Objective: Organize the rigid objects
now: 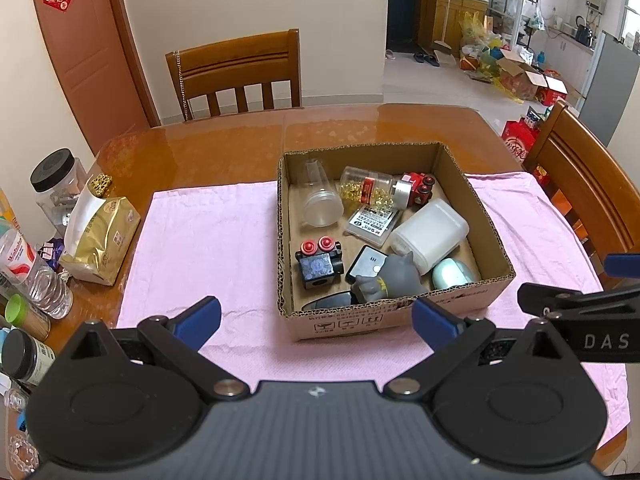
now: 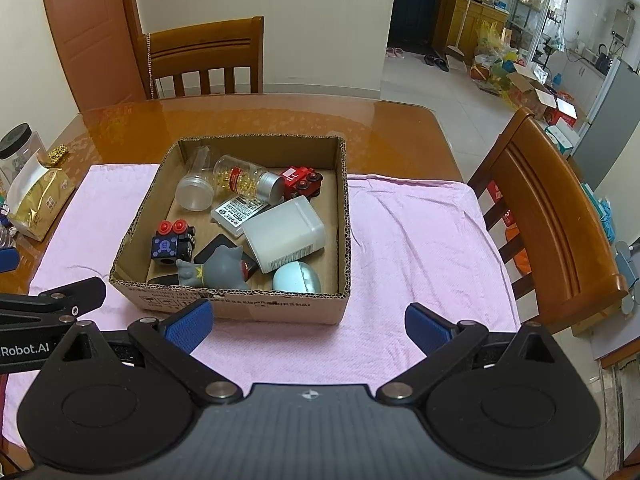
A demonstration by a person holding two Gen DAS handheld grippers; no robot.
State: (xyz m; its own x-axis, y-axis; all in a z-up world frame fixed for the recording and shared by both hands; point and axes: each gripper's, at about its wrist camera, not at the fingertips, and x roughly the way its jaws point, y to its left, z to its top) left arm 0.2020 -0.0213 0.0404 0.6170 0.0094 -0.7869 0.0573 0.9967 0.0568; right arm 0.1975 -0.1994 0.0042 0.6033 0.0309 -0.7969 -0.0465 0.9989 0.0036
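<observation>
Tools, left (image 1: 316,318) and right (image 2: 308,322), gape before cardboard box (image 2: 240,304).

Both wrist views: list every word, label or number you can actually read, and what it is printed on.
"DAS": right gripper arm, left wrist view.
"Robot.AI": left gripper arm, right wrist view.
"S.L": red toy train.
Too small or blurred: flat labelled case, cardboard box front print, white container label, gold bag, water bottle.
</observation>
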